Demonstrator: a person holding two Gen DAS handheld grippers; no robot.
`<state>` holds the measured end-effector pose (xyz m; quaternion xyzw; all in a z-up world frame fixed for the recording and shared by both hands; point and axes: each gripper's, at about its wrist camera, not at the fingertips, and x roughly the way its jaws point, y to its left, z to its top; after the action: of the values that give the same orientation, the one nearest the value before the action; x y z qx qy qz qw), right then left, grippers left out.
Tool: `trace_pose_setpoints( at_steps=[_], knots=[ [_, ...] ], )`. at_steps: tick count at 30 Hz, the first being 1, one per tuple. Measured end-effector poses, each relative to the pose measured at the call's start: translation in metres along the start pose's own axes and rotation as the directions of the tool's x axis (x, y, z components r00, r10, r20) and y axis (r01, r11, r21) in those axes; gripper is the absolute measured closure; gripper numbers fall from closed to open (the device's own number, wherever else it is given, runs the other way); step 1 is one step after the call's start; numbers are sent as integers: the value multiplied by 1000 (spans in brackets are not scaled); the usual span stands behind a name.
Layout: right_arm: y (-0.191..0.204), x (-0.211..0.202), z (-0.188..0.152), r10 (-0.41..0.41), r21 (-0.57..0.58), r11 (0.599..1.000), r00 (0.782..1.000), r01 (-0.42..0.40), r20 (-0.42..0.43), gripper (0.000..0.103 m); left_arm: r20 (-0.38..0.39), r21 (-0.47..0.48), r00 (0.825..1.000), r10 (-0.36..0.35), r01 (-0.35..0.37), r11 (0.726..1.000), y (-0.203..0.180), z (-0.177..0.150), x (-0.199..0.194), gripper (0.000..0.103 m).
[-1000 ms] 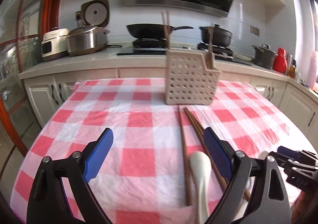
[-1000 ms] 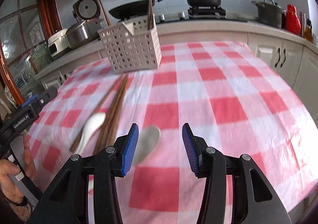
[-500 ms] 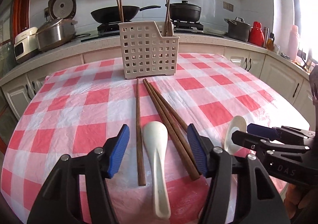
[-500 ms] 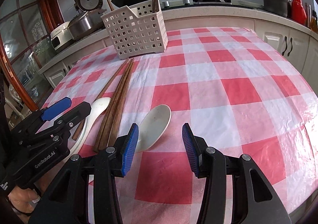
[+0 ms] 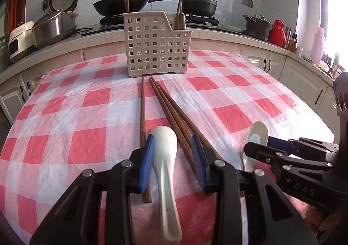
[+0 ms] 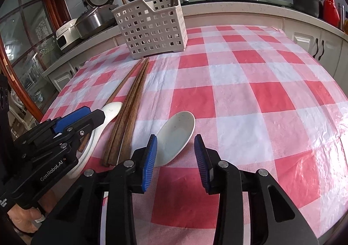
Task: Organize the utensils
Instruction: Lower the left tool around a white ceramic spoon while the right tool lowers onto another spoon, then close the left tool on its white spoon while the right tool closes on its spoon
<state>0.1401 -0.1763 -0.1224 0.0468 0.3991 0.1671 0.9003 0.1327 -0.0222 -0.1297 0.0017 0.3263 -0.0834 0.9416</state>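
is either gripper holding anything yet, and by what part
Nothing is held. The left gripper is open, fingers either side of one white spoon near its bowl. The right gripper is open around the other spoon.

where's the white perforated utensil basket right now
The white perforated plastic utensil basket stands upright at the table's far edge, centre in the left wrist view, just beyond the tips of the loose brown wooden chopsticks.

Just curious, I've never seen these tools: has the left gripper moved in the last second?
Yes. In its own view the left gripper has come over the white spoon, and the basket has drifted from right of centre to centre.
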Motion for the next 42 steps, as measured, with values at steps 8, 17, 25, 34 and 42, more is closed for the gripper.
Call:
trace_pose_setpoints(
  at_steps=[8,17,25,34,42],
  knots=[
    [-1,-6,0,0,-17,1000,999,1,36,88,-37,-10,999,10,-10,1000,1,1,9,75],
    [-7,-8,1,6,-5,1000,999,-5,39,88,-100,-31,995,23,-26,999,6,8,25,73],
    [-10,-7,0,16,1,1000,999,-16,37,88,-145,-26,989,11,-15,1000,4,8,34,73],
    [-15,-10,0,20,16,1000,999,-21,44,89,-185,-27,983,4,-9,1000,5,20,46,70],
    [-13,-14,0,31,-1,1000,998,-31,62,90,-166,-24,986,-14,10,1000,4,18,41,71]
  ],
)
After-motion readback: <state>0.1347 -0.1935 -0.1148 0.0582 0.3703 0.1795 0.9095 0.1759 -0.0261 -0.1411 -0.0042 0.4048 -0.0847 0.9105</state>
